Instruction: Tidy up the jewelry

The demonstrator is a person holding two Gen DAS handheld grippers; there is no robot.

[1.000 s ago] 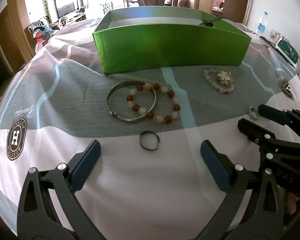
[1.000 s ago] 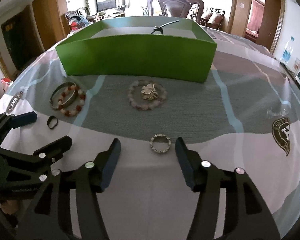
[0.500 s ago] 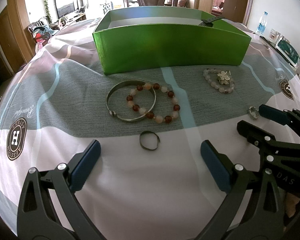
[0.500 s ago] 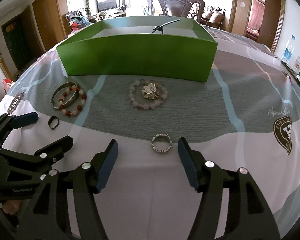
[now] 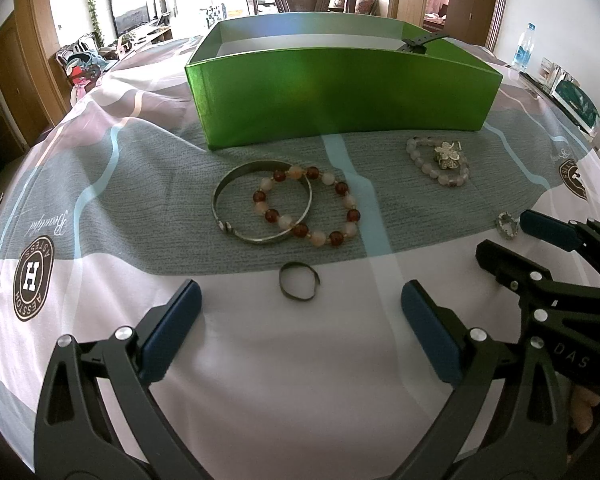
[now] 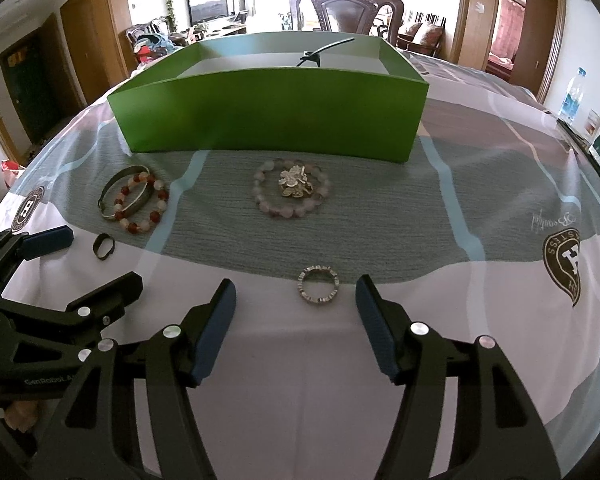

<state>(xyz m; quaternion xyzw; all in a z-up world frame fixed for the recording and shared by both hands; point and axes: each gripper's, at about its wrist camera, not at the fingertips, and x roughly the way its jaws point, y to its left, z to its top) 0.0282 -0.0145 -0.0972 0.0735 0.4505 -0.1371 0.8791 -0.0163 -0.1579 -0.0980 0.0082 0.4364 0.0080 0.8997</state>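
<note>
since a second ago the right gripper [image 6: 294,320] is spreading its fingers [image 6: 374,330] a little wider around the sparkly ring [image 6: 318,284], while the left gripper [image 5: 300,328] is staying where it was.

both pairs of blue-padded fingers are standing apart and gripping nothing. the sparkly ring is lying on the pale part of the cloth-covered desk [image 6: 300,380], just past the right fingertips and between them, touching neither. the thin dark ring [image 5: 299,286] is lying the same way ahead of the left fingers [image 5: 172,330].

farther off, on the grey band of the cloth, the silver bangle [image 5: 236,204] is overlapping the red and white bead bracelet [image 5: 332,208] on the left. to the right, the pale bead bracelet [image 6: 292,194] is circling a flower-shaped ornament [image 6: 294,180].

at the far side, the green box [image 6: 268,120] is standing open with a dark strap [image 6: 324,50] poking above its rim.
</note>
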